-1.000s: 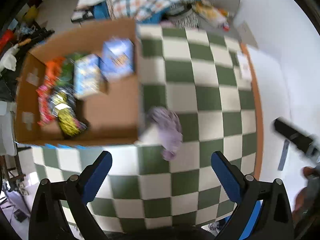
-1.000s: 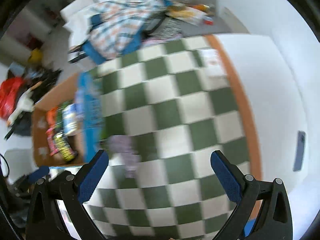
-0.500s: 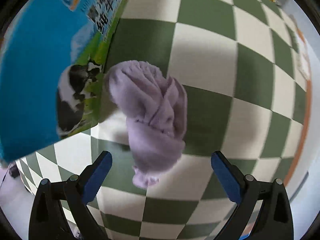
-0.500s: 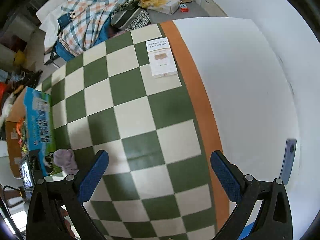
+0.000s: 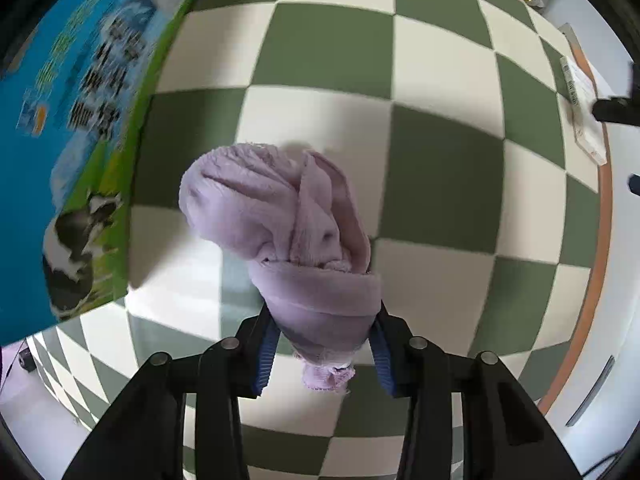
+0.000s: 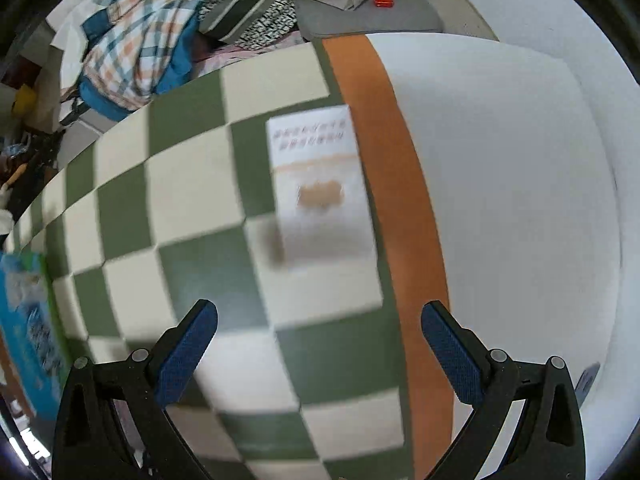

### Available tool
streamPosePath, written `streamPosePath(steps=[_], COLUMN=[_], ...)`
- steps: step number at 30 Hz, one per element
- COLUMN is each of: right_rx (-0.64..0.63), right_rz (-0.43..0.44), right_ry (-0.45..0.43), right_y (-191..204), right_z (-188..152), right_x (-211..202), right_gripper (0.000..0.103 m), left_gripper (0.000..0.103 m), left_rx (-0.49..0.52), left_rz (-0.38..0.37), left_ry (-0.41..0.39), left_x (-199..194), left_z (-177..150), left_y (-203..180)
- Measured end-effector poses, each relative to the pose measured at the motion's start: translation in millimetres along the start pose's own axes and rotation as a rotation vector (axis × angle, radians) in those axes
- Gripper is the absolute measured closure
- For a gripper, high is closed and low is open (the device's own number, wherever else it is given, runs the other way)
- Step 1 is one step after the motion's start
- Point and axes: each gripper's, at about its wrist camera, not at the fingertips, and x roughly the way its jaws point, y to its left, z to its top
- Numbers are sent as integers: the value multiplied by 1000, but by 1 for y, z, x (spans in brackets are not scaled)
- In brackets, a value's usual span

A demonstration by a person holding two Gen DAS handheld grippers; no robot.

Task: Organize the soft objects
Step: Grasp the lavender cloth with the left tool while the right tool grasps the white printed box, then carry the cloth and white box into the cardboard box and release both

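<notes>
Green-and-cream chequered surface (image 5: 332,44) with an orange border strip along one edge and white beyond it; clothing and bags are heaped past the far end in the right wrist view. A blue-and-green printed carton (image 5: 76,152) stands at the left of the left wrist view, and a flat white box (image 6: 320,184) lies on the chequers against the orange strip.

Item under task: one lilac fleece cloth (image 5: 288,232), bunched and rolled. Its long axis runs straight out from the left tool (image 5: 322,354) along the finger line, the bulky end farthest from the fingers and just beside the carton, the narrow tail hanging between the blue pads (image 5: 264,354). Whether the bulky end rests on the surface cannot be told.

Left tool: clenched on the narrow end of the cloth, both pads pressed into the fabric.

Right tool (image 6: 318,354): released, fingers spread wide, holding and touching nothing. It points at the white box and border, with the cloth out of its view.

Assessment: the left tool alone commands the cloth; any placing move turns on the carton standing to the left of the held bundle.
</notes>
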Motion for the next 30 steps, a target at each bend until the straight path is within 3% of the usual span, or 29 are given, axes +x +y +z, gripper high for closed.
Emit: streamPosePath(steps=[5, 7, 9, 12, 17, 20, 22, 30], right_rx=[18, 15, 2, 3, -13, -15, -22, -54], right_rz=[0, -6, -14, -32, -52, -15, 26, 227], right_ry=[15, 40, 65, 78, 80, 55, 21, -69], right_y=[-2, 0, 5, 10, 14, 15, 20, 63], right_z=[34, 43, 46, 47, 34, 15, -2, -83], right_x=[20, 28, 34, 40, 37, 20, -3, -90], right_gripper=[0, 7, 26, 45, 46, 46, 46, 46], left_gripper=[66, 66, 66, 66, 66, 66, 66, 66], left_rx=[17, 25, 28, 29, 44, 58, 74, 114], left_rz=[-8, -8, -7, -14, -31, -63, -92, -210], left_ry=[-33, -44, -56, -71, -106, -125, -143, -245], left_x=[-6, -9, -12, -20, -42, -61, -80, -173], left_z=[13, 18, 21, 24, 29, 24, 19, 0], left_y=[-13, -16, -18, -17, -10, -4, 29, 92])
